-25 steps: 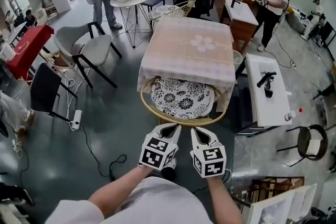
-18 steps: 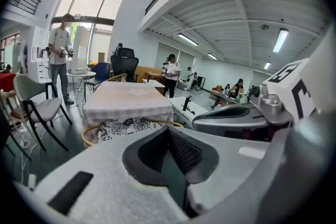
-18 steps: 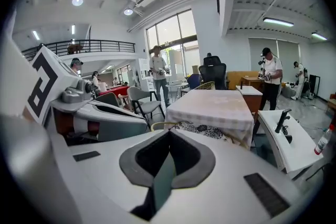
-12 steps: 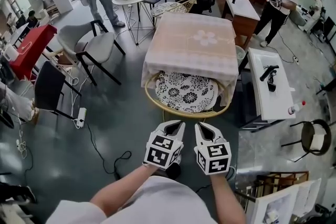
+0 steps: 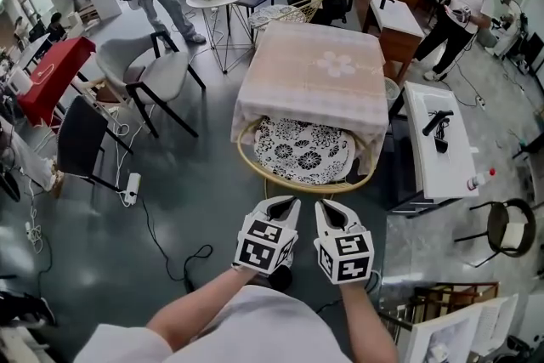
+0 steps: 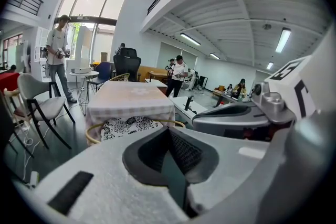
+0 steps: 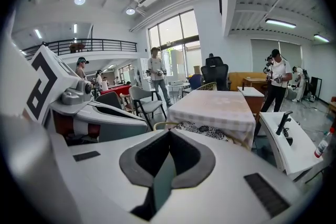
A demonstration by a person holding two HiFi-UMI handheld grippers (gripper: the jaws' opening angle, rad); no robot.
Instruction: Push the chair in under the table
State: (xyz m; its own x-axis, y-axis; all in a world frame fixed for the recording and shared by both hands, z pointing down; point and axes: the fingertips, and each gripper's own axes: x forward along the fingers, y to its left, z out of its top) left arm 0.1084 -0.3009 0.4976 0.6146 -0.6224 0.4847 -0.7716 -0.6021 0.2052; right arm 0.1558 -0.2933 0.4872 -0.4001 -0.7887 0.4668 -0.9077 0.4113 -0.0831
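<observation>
Both sets of fingers are pressed fully together with nothing in them. My left gripper (image 5: 285,202) and right gripper (image 5: 328,206) sit side by side over the grey floor, aimed at the round rattan tub chair (image 5: 289,180) but not touching it. The chair holds a black-and-white floral cushion (image 5: 304,150) that pretty much fills its bowl. The chair's far side is tucked under the hanging hem of the beige checked cloth (image 5: 319,72) on the square worktop, while the near rim and most of the cushion stick out toward me.
</observation>
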